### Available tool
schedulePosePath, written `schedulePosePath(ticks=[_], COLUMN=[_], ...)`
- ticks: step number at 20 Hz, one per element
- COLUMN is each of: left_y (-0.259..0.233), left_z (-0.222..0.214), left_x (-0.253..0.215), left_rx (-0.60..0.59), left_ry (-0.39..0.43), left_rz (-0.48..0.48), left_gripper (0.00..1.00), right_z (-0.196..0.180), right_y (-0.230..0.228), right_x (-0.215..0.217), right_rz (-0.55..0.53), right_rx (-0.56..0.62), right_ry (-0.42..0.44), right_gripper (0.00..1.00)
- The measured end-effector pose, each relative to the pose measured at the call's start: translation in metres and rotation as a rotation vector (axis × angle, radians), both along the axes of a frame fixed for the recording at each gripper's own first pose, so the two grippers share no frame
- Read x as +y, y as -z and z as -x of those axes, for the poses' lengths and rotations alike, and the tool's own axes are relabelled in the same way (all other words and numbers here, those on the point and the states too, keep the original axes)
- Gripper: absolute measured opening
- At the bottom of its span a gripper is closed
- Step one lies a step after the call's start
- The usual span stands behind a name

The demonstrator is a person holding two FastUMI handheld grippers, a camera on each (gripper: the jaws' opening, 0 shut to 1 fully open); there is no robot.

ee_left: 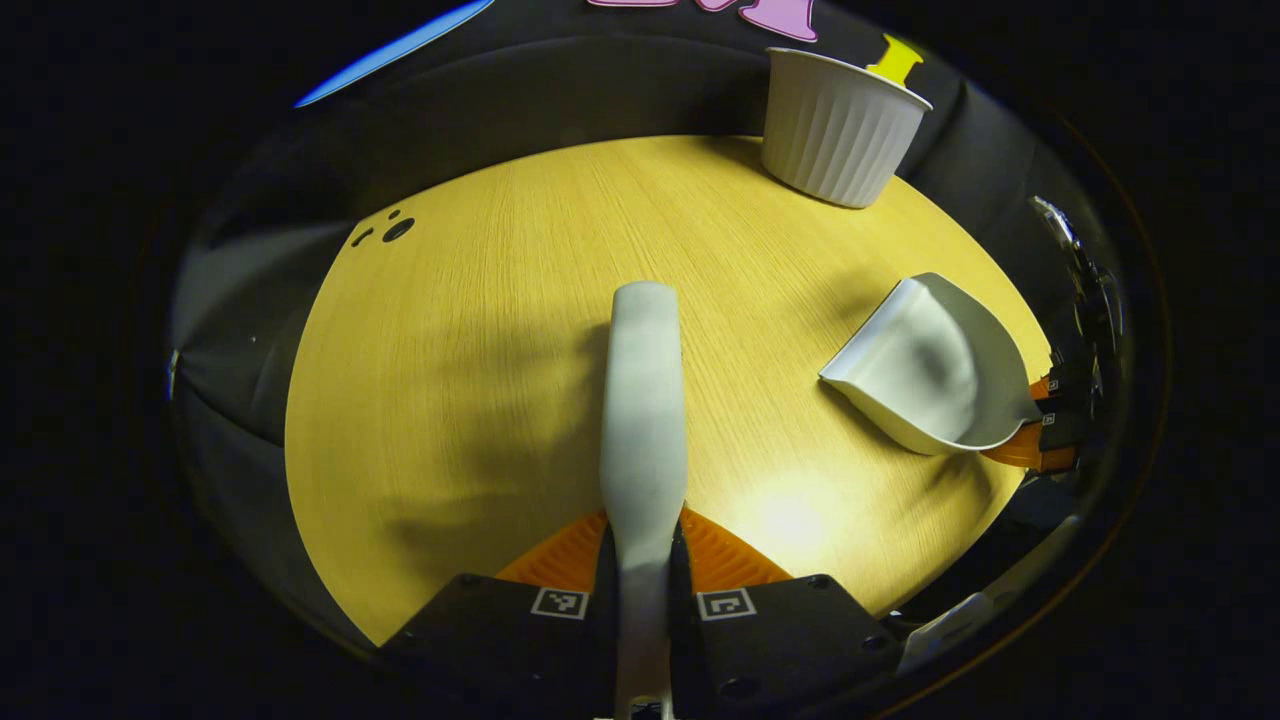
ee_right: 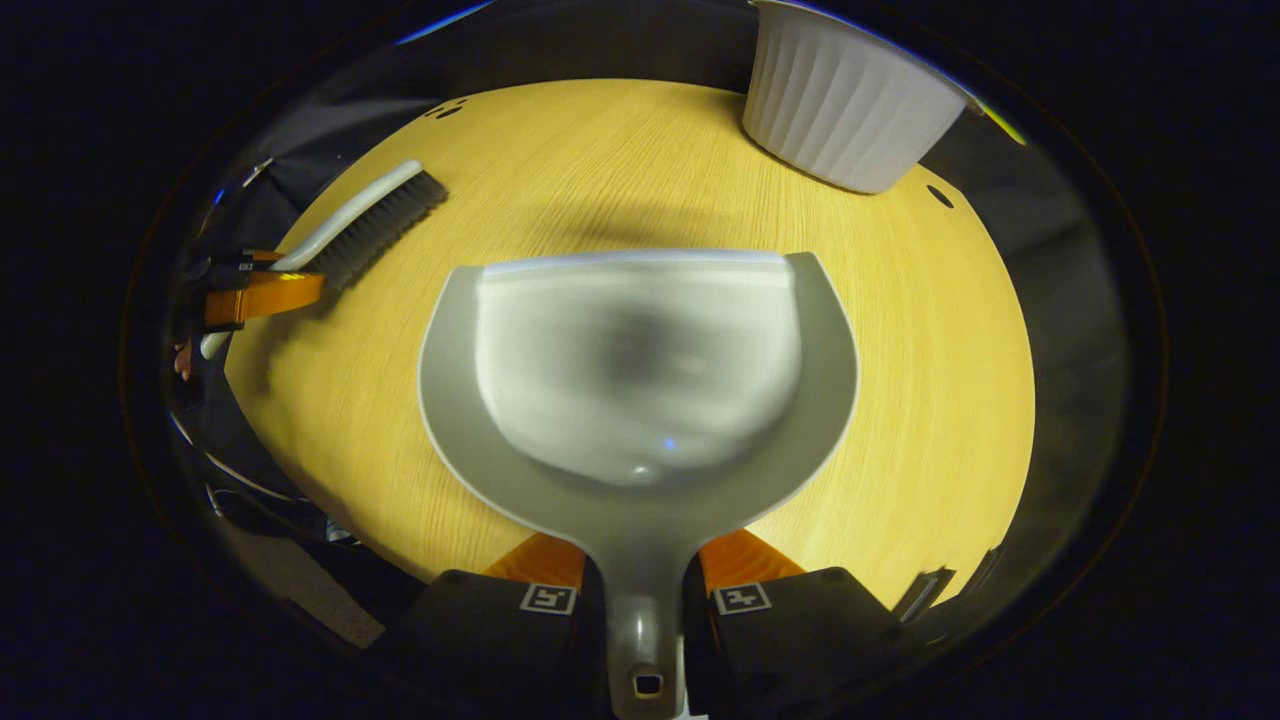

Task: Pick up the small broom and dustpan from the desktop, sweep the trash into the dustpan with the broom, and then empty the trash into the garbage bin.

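Plastic, pale and rigid: the broom (ee_right: 345, 225) is held by its handle between both fingers of the left gripper (ee_left: 643, 560), which are pressed against it on either side. Its dark bristles are seen in the right gripper view, low over the left part of the table (ee_left: 480, 330); contact with the wood cannot be judged. It is judged light and stiff in the handle, soft only at the bristles, with a smooth surface that may slip if gripped loosely.

Plastic, grey, thin-walled: the dustpan (ee_right: 640, 370) is pinched at its narrow handle by the right gripper (ee_right: 640, 600), both fingers closed on it, the scoop's mouth facing away toward the table's far side. It is judged light and fairly stiff, best held at the handle, as it is.

Ribbed white plastic: the bin (ee_left: 840, 125) stands upright at the far right edge of the table, well apart from both tools. It is judged light and easily tipped.

Wood-grain tabletop, yellow, smooth and flat. No trash can be made out on it. Dark cloth surrounds the booth.
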State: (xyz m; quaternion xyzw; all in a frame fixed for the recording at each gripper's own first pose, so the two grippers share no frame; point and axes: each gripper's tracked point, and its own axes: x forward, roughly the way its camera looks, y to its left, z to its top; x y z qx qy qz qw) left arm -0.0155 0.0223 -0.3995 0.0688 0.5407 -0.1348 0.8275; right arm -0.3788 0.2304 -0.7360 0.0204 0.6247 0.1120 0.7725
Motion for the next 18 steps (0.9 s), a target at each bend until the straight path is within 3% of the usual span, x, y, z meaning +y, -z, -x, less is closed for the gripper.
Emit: schedulePosePath(ticks=[5, 11, 13, 16, 18], left_y=[0.003, 0.003, 0.000, -0.007, -0.014], left_z=[0.003, 0.006, 0.006, 0.009, 0.010], left_x=[0.000, 0.000, 0.001, 0.008, 0.010], left_rx=[0.006, 0.015, 0.009, -0.003, -0.011], left_ry=[0.003, 0.020, 0.023, 0.033, 0.039], left_rz=[-0.001, -0.014, -0.028, -0.057, -0.061], left_gripper=[0.24, 0.29, 0.32, 0.31, 0.35], right_z=[-0.001, 0.003, 0.008, 0.007, 0.008], right_y=[0.006, 0.001, -0.004, -0.019, -0.034], right_x=[0.006, 0.005, 0.004, 0.001, -0.003], right_rz=[0.012, 0.035, 0.030, 0.020, 0.010], right_rx=[0.010, 0.011, 0.024, 0.004, -0.014], right_ry=[0.005, -0.016, -0.009, 0.007, 0.012], right_gripper=[0.39, 0.36, 0.43, 0.38, 0.40])
